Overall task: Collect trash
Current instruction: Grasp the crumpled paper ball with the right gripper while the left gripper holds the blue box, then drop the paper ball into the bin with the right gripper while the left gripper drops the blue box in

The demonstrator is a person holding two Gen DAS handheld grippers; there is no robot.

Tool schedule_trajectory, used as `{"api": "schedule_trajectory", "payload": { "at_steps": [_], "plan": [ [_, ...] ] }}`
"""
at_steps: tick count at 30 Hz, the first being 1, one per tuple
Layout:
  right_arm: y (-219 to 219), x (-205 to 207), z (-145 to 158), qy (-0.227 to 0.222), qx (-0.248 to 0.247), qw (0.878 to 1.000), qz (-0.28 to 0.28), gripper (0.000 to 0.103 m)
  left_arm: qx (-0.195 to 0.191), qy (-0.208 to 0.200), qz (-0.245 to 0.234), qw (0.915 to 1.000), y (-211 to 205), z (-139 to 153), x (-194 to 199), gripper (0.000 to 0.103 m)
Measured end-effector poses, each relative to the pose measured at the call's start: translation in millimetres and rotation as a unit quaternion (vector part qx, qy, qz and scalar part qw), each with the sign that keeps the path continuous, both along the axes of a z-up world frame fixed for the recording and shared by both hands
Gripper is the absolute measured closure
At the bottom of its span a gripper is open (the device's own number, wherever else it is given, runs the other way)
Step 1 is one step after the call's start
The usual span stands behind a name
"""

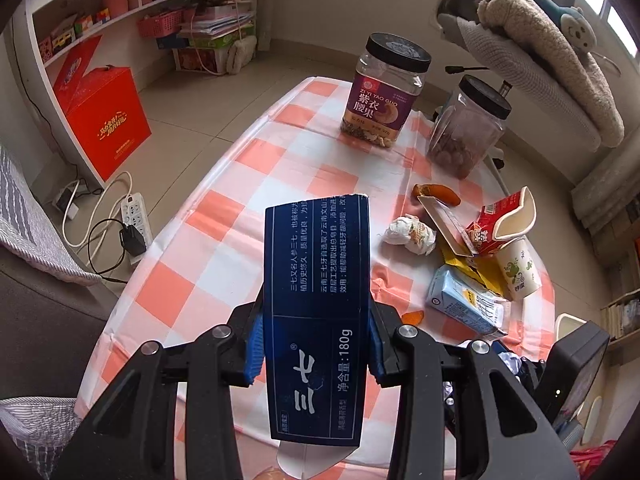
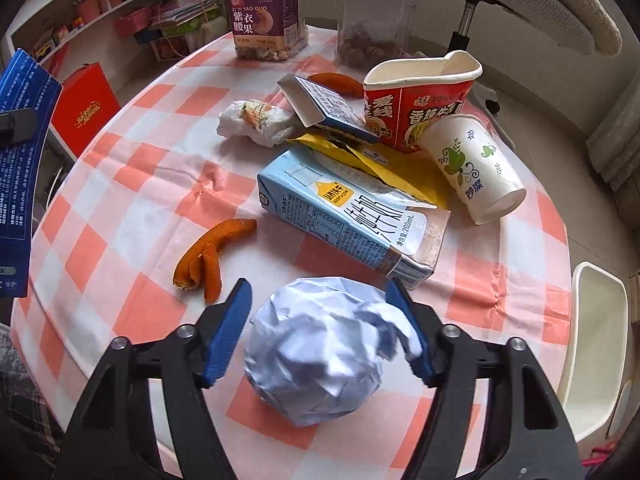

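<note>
A round tabletop (image 2: 132,208) covered in an orange and white checked cloth is shown from two wrist cameras.

In the left wrist view, a dark blue toothpaste box (image 1: 320,312) is gripped by the left tongs (image 1: 316,340), the blue pads (image 1: 256,344) pressed against its two long sides. The box is held above the tabletop with its long axis running away from the camera, the open far end pointing toward the two jars (image 1: 384,92) at the tabletop's far edge.

In the right wrist view, from left to right, a curled orange peel (image 2: 208,260) lies on the cloth, then a crumpled white paper ball (image 2: 320,352) is seen between the right tongs (image 2: 320,328). The right-hand pad touches the ball, while a narrow gap is seen at the left-hand pad (image 2: 228,336), so the ball is bracketed but not clearly clamped. Just beyond it a light blue milk carton (image 2: 348,216) lies on its side, its long axis running from upper left to lower right. Farther right, a red noodle cup (image 2: 420,104) stands and a white paper cup (image 2: 476,168) lies tipped over, its base toward the lower right.
</note>
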State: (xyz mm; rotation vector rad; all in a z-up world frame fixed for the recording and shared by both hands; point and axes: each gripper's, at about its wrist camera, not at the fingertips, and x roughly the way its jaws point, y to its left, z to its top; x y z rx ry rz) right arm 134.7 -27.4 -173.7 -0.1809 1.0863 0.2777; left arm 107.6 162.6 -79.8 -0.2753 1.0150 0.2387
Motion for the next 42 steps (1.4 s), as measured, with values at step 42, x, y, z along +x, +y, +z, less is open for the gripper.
{"api": "schedule_trajectory", "payload": {
  "at_steps": [42],
  "plan": [
    [-149.6,-24.3,137.7,-0.221,0.081,0.963,-0.133,0.087,-0.007,-0.130,-0.095,0.9870,-116.9,47.0,-1.5,0.063]
  ]
}}
